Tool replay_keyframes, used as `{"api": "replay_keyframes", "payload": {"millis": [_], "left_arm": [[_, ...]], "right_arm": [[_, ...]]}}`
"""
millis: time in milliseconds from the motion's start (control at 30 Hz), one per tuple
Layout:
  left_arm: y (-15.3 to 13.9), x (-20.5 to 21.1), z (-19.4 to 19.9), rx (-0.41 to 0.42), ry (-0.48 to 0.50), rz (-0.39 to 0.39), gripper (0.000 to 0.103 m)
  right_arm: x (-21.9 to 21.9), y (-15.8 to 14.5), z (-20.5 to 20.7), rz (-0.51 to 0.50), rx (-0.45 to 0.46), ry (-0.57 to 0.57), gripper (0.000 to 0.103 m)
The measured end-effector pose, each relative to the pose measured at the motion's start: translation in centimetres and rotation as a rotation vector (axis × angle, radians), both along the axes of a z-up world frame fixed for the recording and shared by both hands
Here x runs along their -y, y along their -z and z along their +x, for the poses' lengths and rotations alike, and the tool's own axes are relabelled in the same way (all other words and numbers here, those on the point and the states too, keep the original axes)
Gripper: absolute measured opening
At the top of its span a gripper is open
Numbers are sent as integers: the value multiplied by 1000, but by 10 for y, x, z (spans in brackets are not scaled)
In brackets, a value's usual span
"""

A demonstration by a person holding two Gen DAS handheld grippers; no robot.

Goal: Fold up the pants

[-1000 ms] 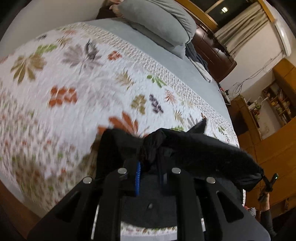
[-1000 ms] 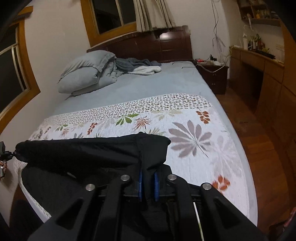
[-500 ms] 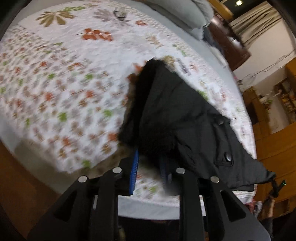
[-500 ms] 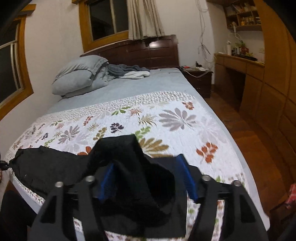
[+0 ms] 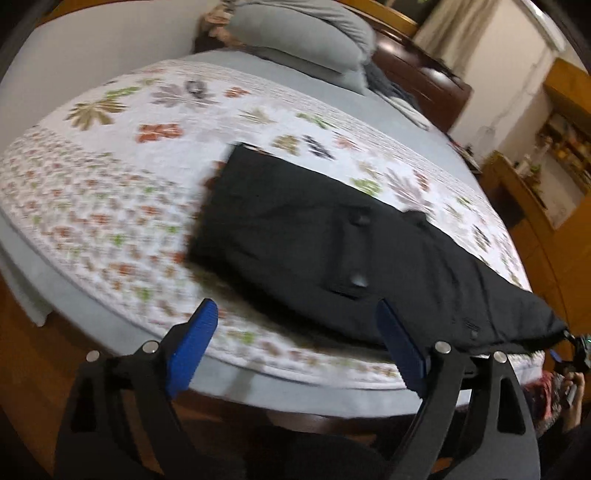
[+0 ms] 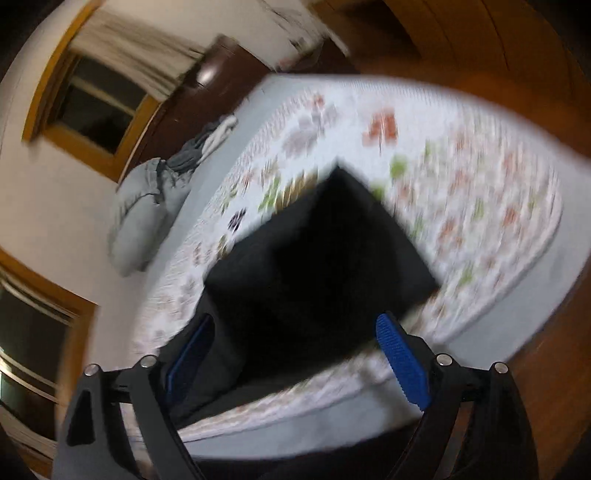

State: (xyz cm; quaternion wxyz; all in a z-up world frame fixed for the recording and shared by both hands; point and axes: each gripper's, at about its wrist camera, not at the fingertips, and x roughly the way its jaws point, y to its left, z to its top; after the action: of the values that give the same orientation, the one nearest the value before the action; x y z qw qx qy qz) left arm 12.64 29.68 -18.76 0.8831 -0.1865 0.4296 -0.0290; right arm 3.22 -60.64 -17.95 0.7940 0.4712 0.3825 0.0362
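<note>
The black pants [image 5: 332, 251] lie flat on the floral quilt [image 5: 110, 192], stretched along the bed's near edge. In the left wrist view two buttons show on them. My left gripper [image 5: 297, 319] is open and empty, just short of the pants' near edge. In the right wrist view the pants [image 6: 317, 266] appear as a dark blurred shape on the quilt [image 6: 480, 206]. My right gripper [image 6: 295, 339] is open and empty, with the pants' end lying between its blue pads [image 6: 402, 362].
Grey pillows [image 5: 303, 33] and a dark headboard [image 5: 424, 85] stand at the bed's far end. Wooden furniture [image 5: 554, 147] lines the right side. Wooden floor [image 5: 55, 354] runs below the bed's edge. A window [image 6: 99, 103] shows in the wall.
Both grippers have opened and let go of the pants, which now lie spread on the quilt. Both have pulled back toward the bed's edge; the right wrist view has tilted.
</note>
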Motion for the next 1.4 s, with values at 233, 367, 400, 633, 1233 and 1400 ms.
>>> {"api": "replay_keyframes", "payload": {"millis": [233, 367, 400, 633, 1233, 1400], "left_arm": [[6, 31, 14, -7, 72, -20, 88], [11, 39, 20, -6, 78, -36, 88], [12, 39, 20, -6, 83, -40, 88], [26, 35, 25, -34, 77, -76, 89], [38, 20, 43, -91, 9, -185, 90], [49, 17, 37, -95, -37, -342, 91]], "right_arm": [[-15, 2, -4, 306, 61, 25, 92], [-2, 1, 24, 351, 19, 109, 93], [2, 1, 32, 351, 3, 129, 93], [-22, -68, 99, -22, 84, -25, 9], [8, 79, 49, 82, 65, 87, 53], [-9, 89, 71, 210, 79, 82, 65]]}}
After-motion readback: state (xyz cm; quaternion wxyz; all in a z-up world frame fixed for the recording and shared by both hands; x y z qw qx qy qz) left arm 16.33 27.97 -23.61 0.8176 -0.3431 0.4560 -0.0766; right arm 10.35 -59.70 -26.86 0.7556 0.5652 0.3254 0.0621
